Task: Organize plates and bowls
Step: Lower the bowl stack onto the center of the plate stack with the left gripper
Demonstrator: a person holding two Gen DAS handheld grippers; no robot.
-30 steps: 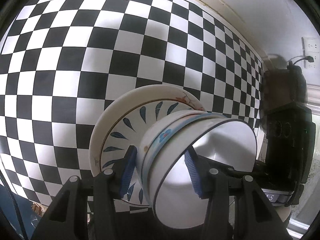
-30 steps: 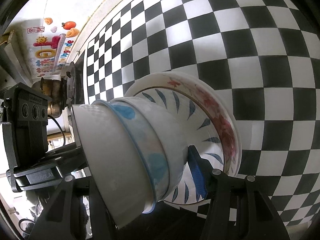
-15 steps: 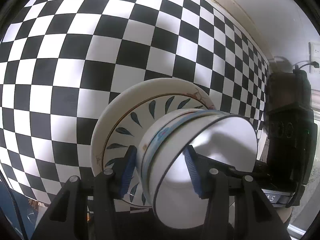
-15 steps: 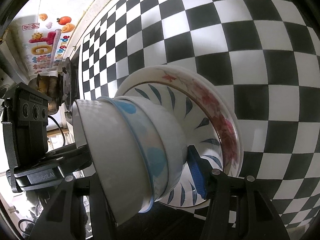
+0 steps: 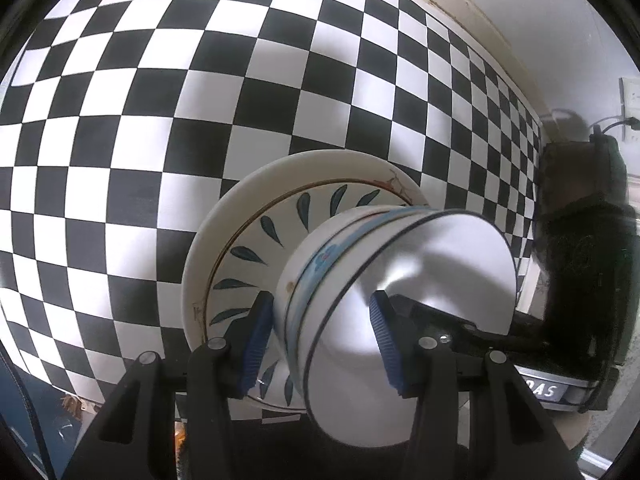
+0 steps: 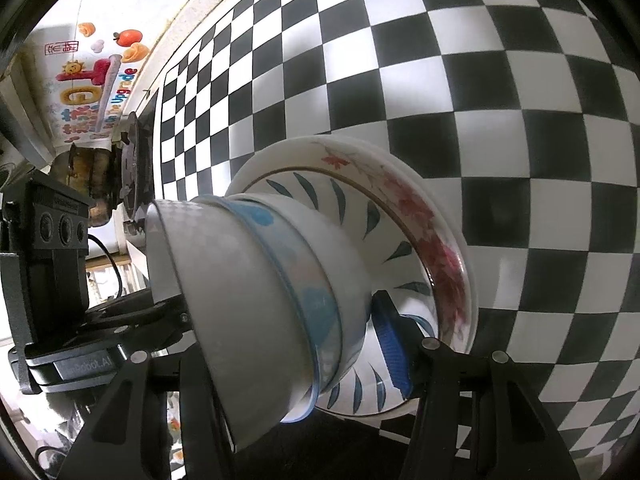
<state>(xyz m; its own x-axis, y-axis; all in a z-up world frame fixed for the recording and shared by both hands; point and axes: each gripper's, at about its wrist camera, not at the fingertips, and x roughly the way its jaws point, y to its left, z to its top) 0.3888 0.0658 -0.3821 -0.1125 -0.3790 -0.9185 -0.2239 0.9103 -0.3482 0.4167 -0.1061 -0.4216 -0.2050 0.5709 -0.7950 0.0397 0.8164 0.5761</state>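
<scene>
A black-and-white checkered cloth [image 5: 200, 120] fills both frames, a pale wall [image 5: 540, 20] upper right. Both the left gripper [image 5: 320, 332] and right gripper [image 6: 288, 336] clamp the nested bowls [image 5: 400, 280] on stacked plates [image 6: 400, 208], lower centre.

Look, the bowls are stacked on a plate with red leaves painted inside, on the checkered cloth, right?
Not quite. The leaves inside the plate under the stacked bowls are dark blue, as the left wrist view shows; red flowers mark only the bigger plate beneath it. The checkered cloth is right.
</scene>
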